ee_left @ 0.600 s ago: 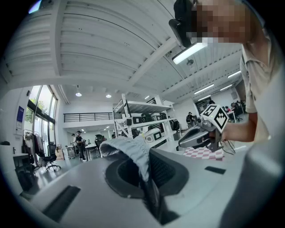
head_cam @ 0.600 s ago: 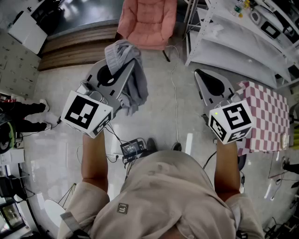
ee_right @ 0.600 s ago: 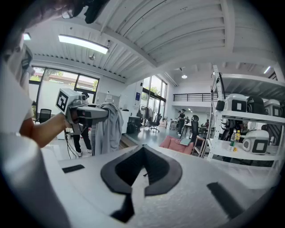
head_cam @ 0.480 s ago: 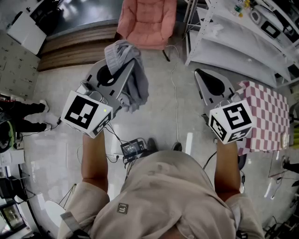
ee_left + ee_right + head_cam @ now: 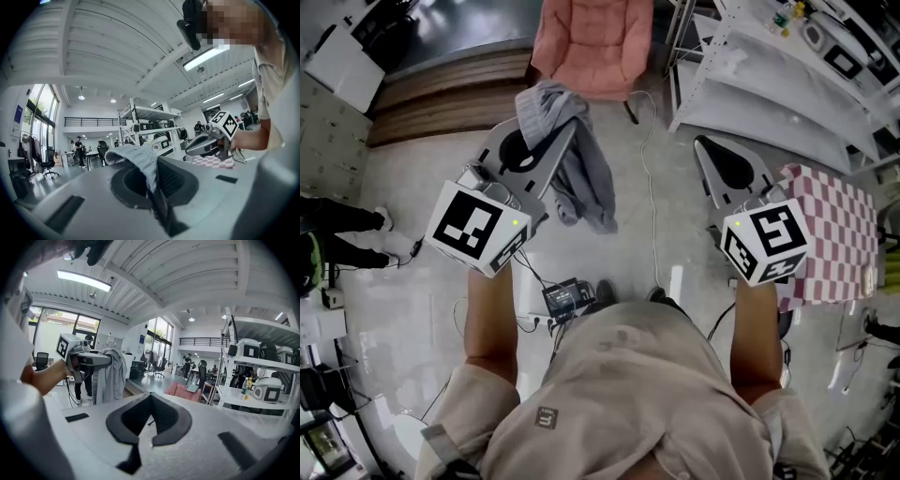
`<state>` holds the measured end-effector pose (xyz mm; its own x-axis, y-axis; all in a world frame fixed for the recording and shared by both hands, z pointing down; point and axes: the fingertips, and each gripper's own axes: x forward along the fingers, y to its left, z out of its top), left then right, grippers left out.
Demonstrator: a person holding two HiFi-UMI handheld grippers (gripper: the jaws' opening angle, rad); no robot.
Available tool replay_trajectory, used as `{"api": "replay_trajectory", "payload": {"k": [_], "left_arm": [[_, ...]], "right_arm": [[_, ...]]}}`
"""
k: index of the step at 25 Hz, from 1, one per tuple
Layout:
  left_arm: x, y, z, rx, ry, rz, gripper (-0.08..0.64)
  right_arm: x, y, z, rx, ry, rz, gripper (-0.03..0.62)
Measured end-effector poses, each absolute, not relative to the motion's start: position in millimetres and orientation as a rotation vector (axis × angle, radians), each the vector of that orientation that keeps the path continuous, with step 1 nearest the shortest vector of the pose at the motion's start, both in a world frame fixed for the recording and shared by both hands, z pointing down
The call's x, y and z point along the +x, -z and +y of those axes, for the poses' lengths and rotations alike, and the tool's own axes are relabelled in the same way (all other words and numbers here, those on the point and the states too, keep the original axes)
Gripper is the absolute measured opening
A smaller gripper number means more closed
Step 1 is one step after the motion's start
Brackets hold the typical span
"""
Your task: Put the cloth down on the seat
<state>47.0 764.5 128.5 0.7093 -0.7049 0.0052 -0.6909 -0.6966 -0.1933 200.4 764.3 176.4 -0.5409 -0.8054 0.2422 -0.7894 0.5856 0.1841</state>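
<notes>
Across the floor (image 5: 412, 187) the seat (image 5: 595, 42) is waiting bare; left tongs (image 5: 567, 129) are pinching the cloth (image 5: 581, 183), right tongs (image 5: 701, 142) pressed together.

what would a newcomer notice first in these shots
A crumpled grey cloth dangles in mid-air from the left gripper, whose fingers are shut on it, centre-left in the head view. Just beyond it, at the top, stands a salmon-pink padded chair. The right gripper is shut and empty beside a pink-and-white checked tablecloth at the right edge.

Pink seat (image 5: 592, 47), partly beyond top edge
</notes>
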Motion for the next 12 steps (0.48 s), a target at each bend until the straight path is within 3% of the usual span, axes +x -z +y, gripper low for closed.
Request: {"api": "replay_trajectory", "payload": {"k": [12], "left_arm": [[44.5, -139.8, 708.4, -2.755, 0.131, 1.133, 0.02]], "right_arm": [[198.5, -172.1, 695.4, 1.342, 0.08, -2.55, -0.009]]}}
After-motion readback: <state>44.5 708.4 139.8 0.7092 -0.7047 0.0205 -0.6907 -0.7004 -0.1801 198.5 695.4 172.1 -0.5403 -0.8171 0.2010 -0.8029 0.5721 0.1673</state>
